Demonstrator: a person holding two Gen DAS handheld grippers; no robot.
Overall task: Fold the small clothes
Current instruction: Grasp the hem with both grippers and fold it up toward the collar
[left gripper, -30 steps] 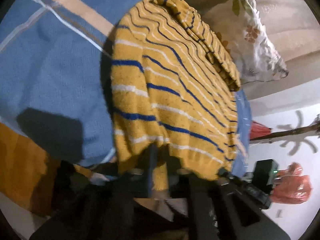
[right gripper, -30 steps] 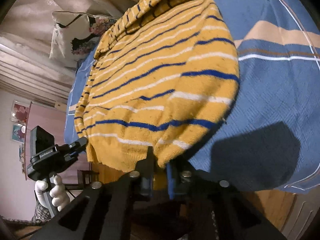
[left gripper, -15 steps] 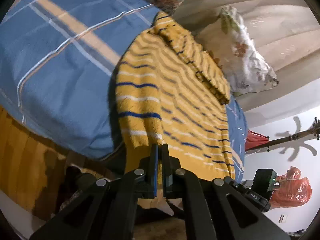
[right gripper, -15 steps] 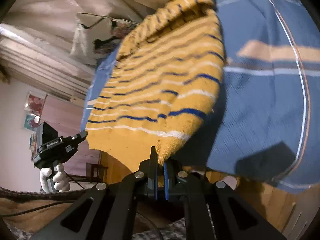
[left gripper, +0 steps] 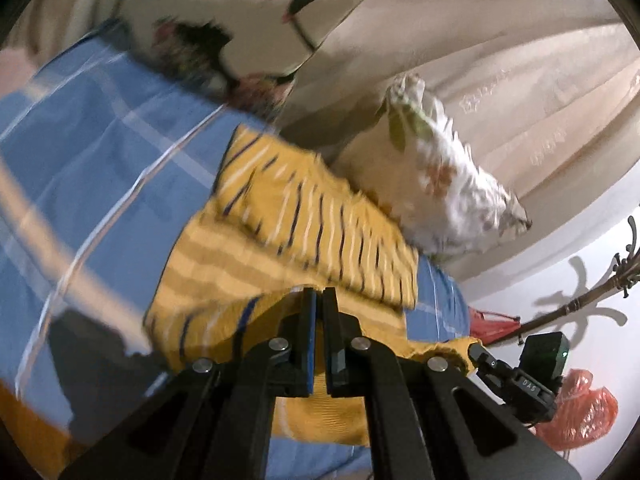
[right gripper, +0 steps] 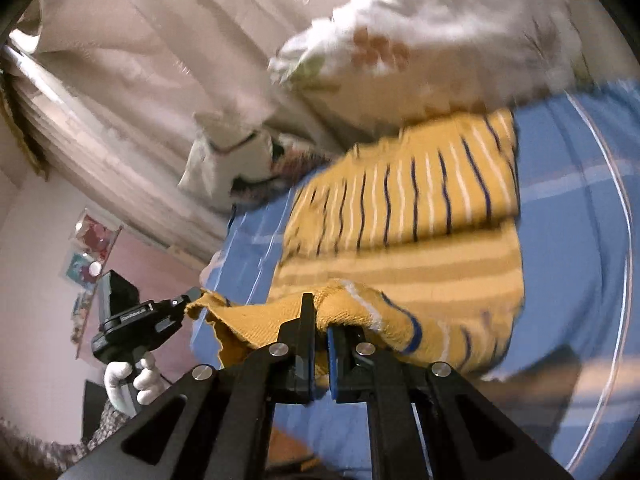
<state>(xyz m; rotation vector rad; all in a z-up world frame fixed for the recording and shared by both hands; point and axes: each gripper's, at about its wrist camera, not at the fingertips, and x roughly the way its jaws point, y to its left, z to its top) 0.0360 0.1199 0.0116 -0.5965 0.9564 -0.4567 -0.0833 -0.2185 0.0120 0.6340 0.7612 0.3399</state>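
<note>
**Both tongs lifting the hem of a striped sweater over a bed**

Left wrist view, left to right: blue bedspread [left gripper: 100, 184] with pale stripes; yellow sweater [left gripper: 304, 224] lying on it, its near hem raised and doubled toward its far part; left tongs [left gripper: 319, 304] clenched on that hem; floral pillow [left gripper: 440, 176] just beyond the sweater; right tongs [left gripper: 474, 350] at far right, gripping the hem's other corner. Right wrist view, left to right: gloved hand [right gripper: 132, 380] carrying the left tongs; hem stretched between both tongs; right tongs [right gripper: 319, 312] clenched on the cloth; bedspread at right. Both views are motion-blurred
</note>
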